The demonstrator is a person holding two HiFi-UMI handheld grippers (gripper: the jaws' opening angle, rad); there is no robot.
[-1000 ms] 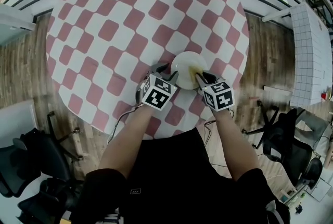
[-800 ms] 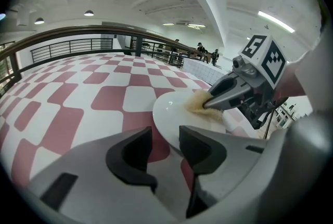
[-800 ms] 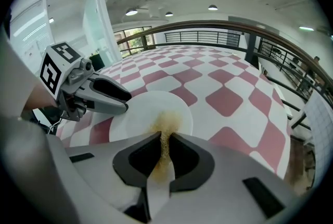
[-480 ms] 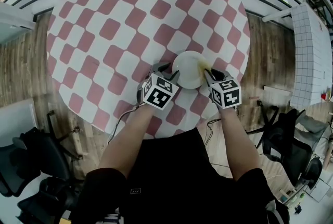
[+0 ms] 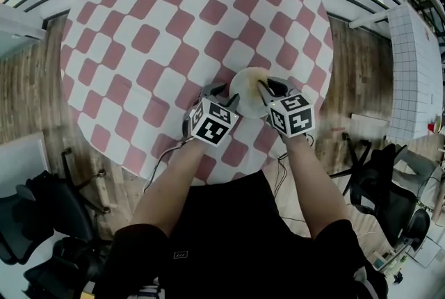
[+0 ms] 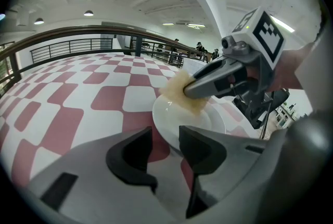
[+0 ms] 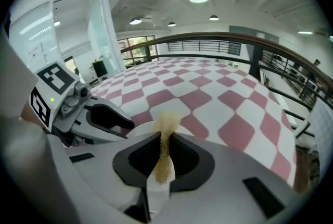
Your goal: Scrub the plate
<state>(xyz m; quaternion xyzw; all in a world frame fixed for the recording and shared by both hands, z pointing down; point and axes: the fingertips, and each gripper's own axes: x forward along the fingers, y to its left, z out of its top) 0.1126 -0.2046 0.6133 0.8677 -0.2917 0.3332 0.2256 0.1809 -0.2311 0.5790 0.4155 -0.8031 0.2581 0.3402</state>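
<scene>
A white plate (image 5: 245, 97) lies near the front edge of the round checked table (image 5: 174, 26). My left gripper (image 5: 224, 99) is shut on the plate's near-left rim; in the left gripper view that rim (image 6: 171, 129) runs between the jaws of the left gripper (image 6: 166, 151). My right gripper (image 5: 268, 87) is shut on a yellowish sponge (image 5: 258, 79) that presses on the plate's far right part. In the right gripper view the sponge (image 7: 166, 137) sticks up from the right gripper (image 7: 165, 158), with the plate (image 7: 139, 129) under it.
The red-and-white tablecloth hangs over the table edge close to the person's body. Black office chairs (image 5: 49, 207) stand at the lower left and another chair (image 5: 389, 186) at the right. A white gridded panel (image 5: 417, 75) is at the right. A railing (image 7: 218, 46) runs behind the table.
The right gripper with the sponge has swung from the plate's right edge back over its far part. The left gripper has stayed on the rim.
</scene>
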